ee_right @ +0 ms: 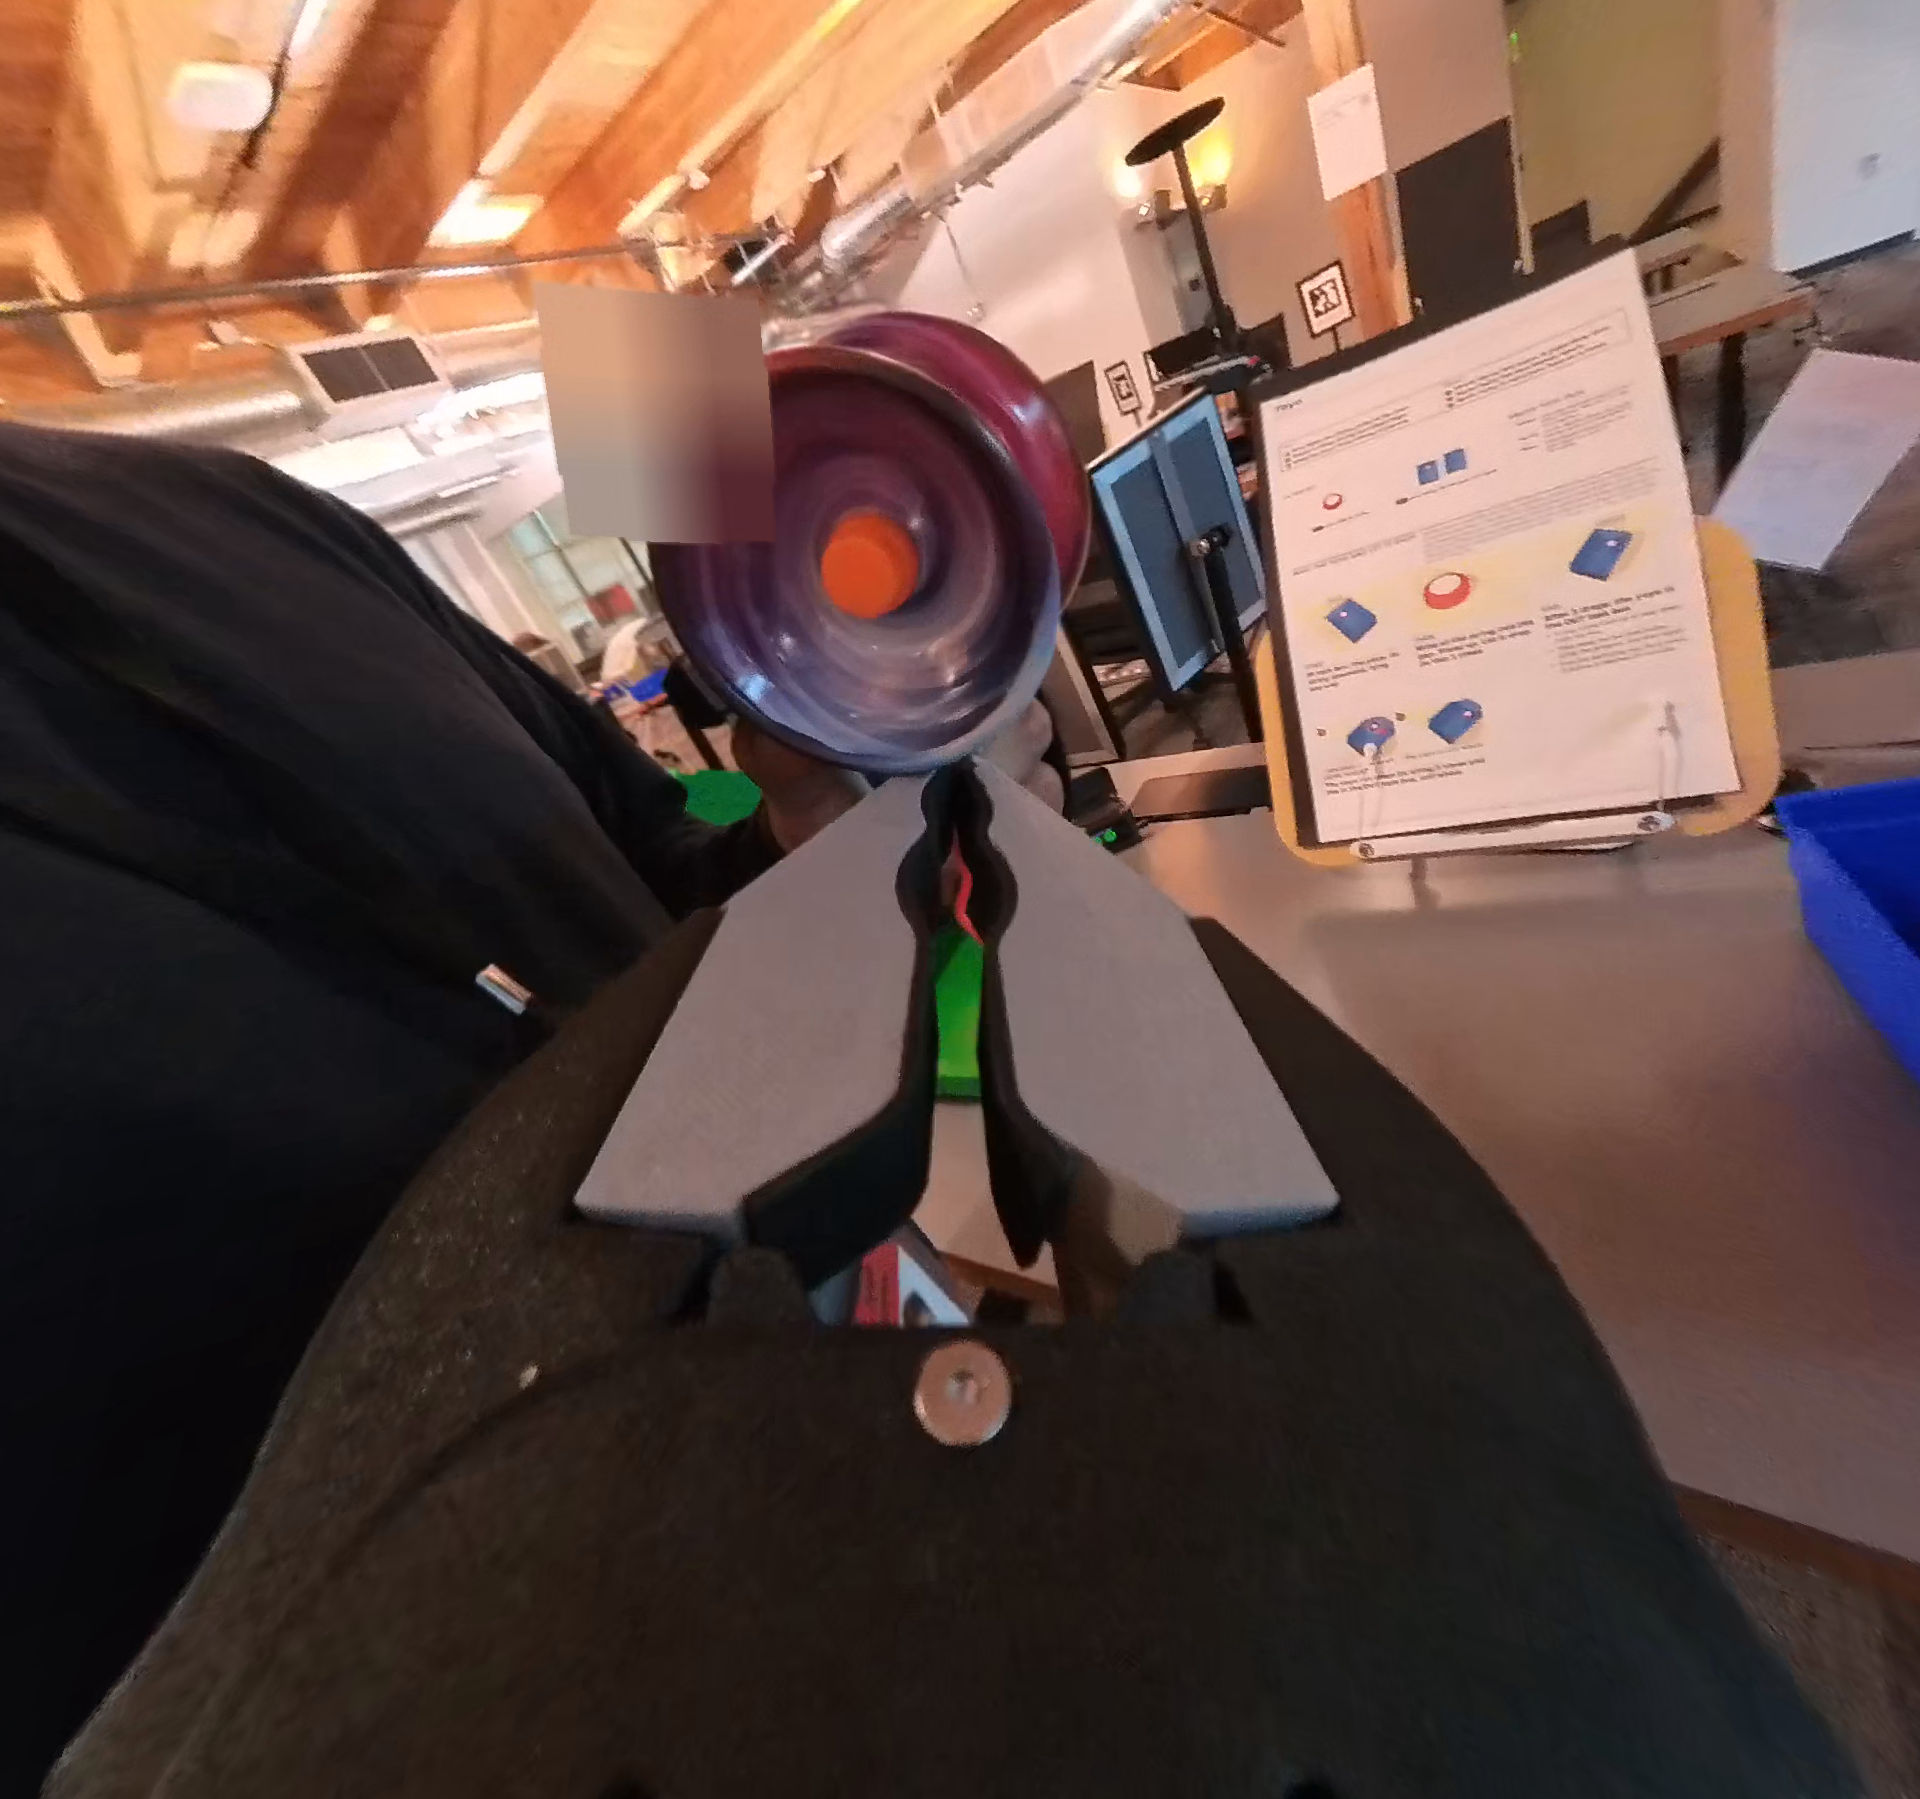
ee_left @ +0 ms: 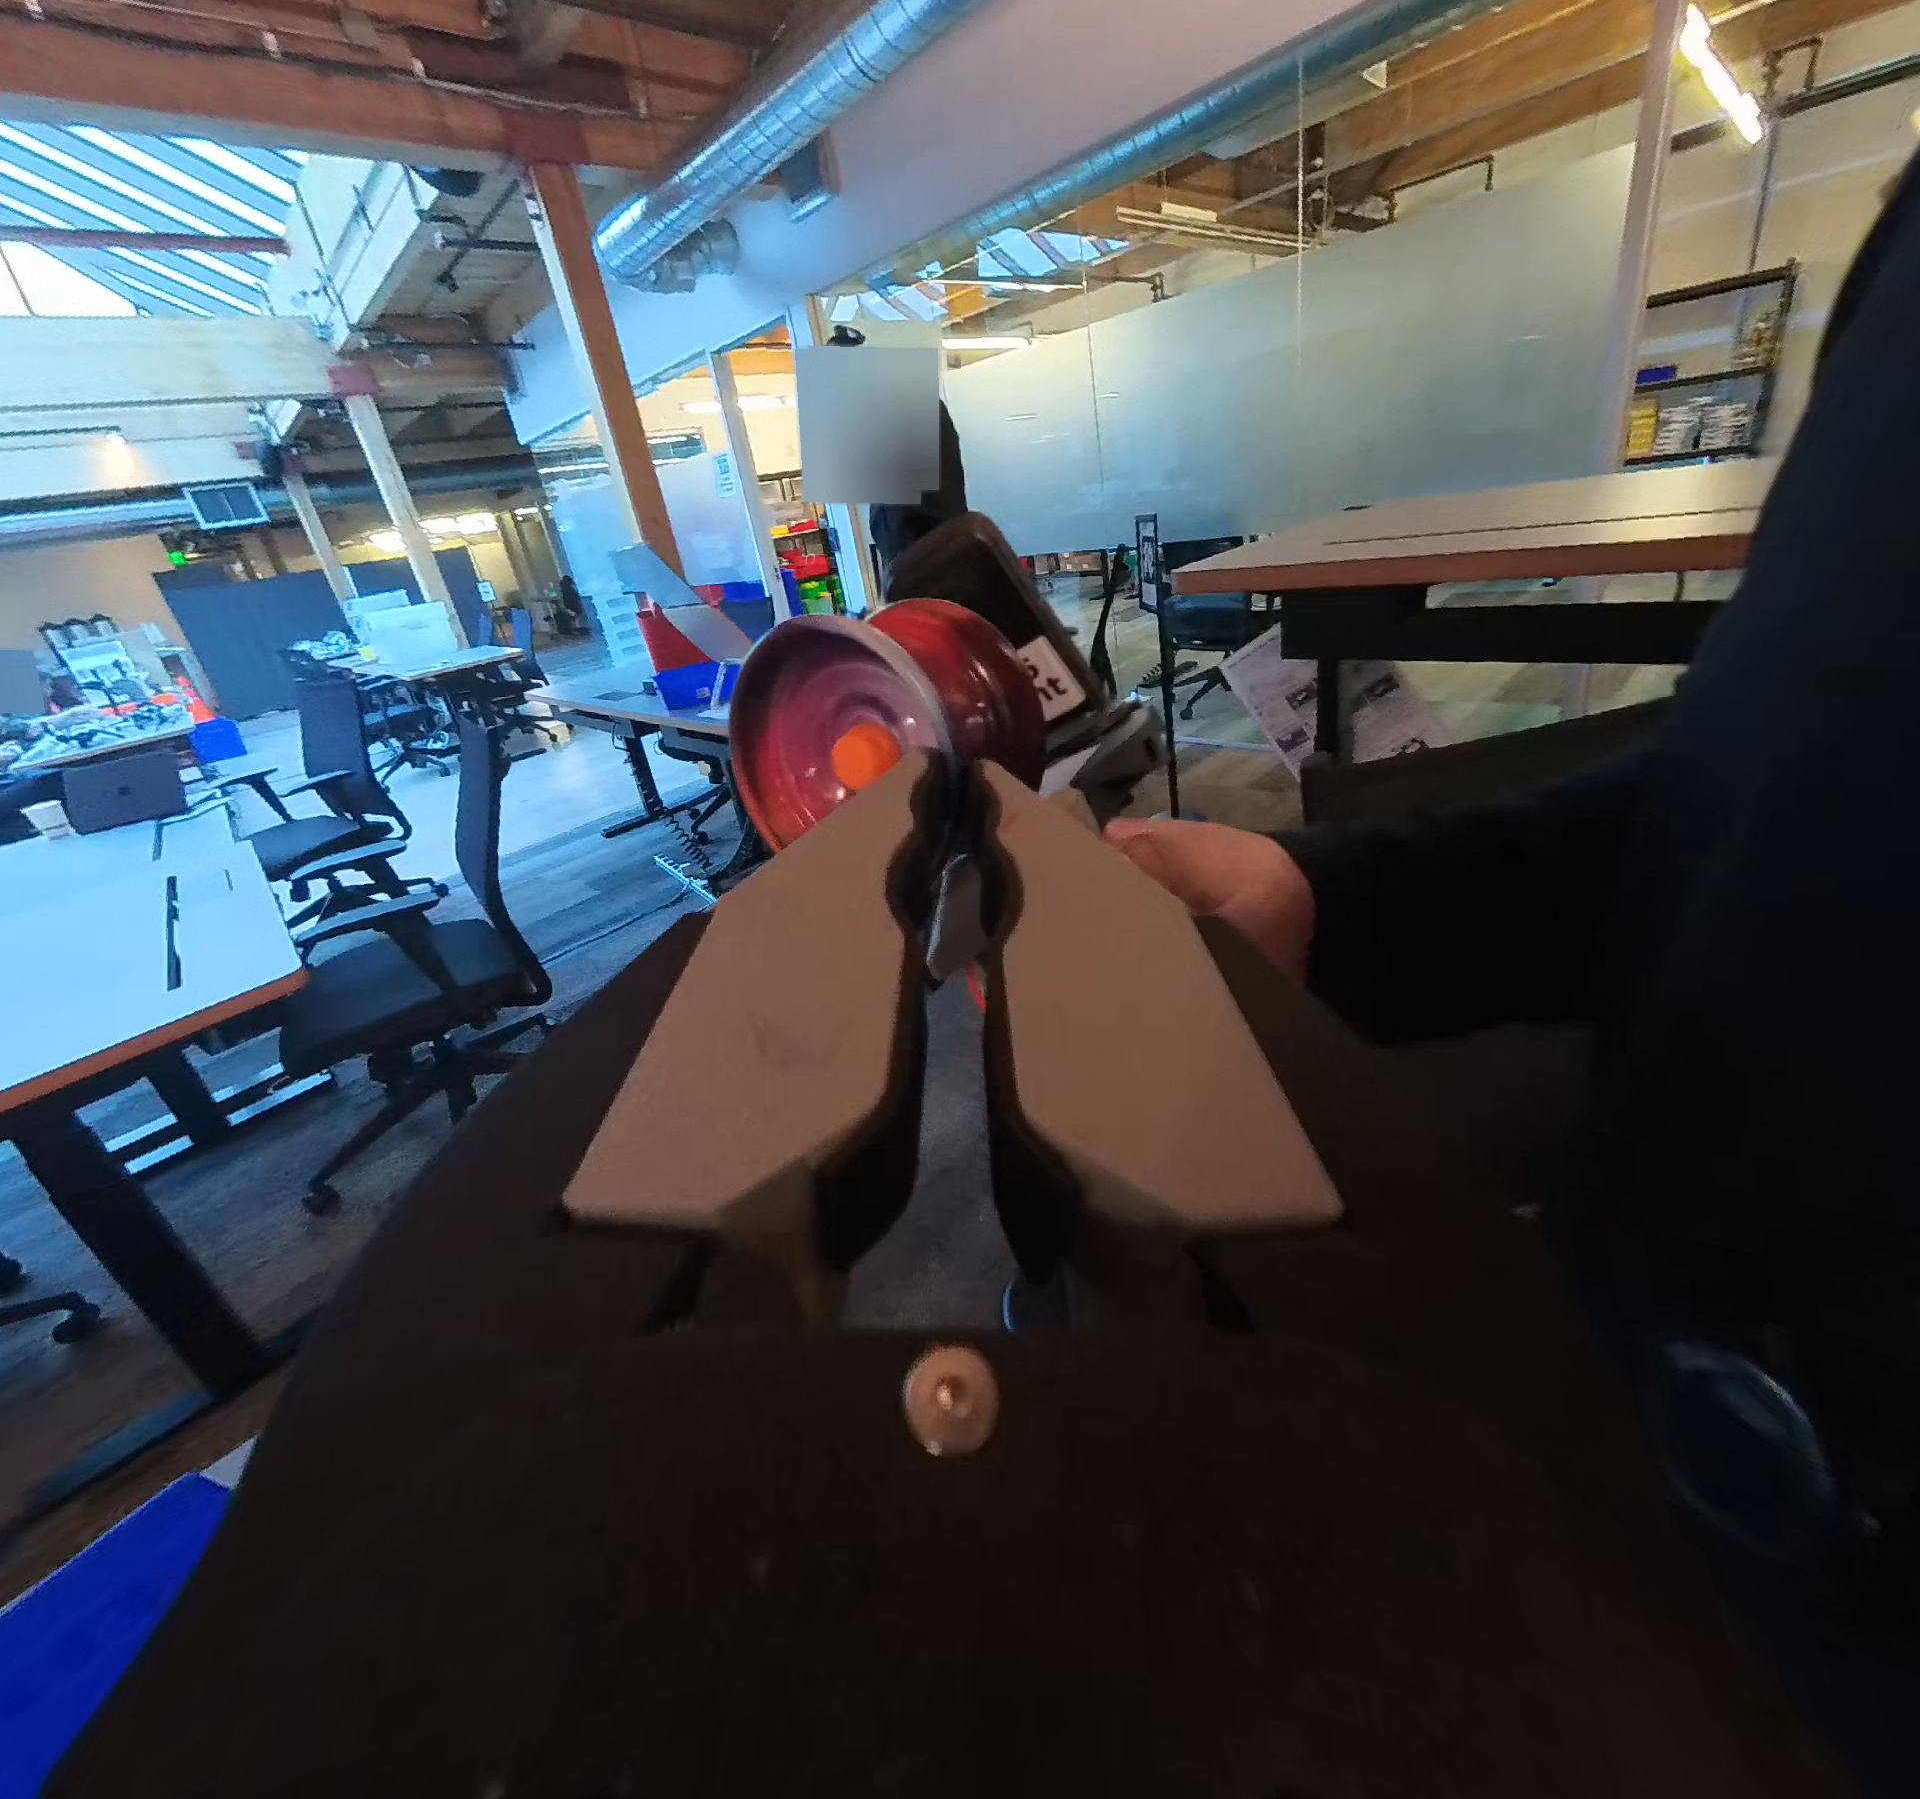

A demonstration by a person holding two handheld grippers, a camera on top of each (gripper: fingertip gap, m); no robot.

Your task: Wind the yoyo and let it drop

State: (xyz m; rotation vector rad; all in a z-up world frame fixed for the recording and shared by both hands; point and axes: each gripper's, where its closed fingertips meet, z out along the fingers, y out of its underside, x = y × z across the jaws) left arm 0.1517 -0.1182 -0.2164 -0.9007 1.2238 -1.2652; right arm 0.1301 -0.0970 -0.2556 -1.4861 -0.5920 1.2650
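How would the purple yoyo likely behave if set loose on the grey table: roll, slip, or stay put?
The yoyo would probably roll: its two halves are round discs with smooth rims. Its glossy, metallic-looking shell suggests it is rigid, slick, and fairly heavy for its size. The thin red string looks limp, so it would hardly restrain it on the table.

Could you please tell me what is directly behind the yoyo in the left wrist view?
Behind the yoyo is the other gripper's dark body, bearing a white label, with a hand beside it. The yoyo covers that gripper's fingers.
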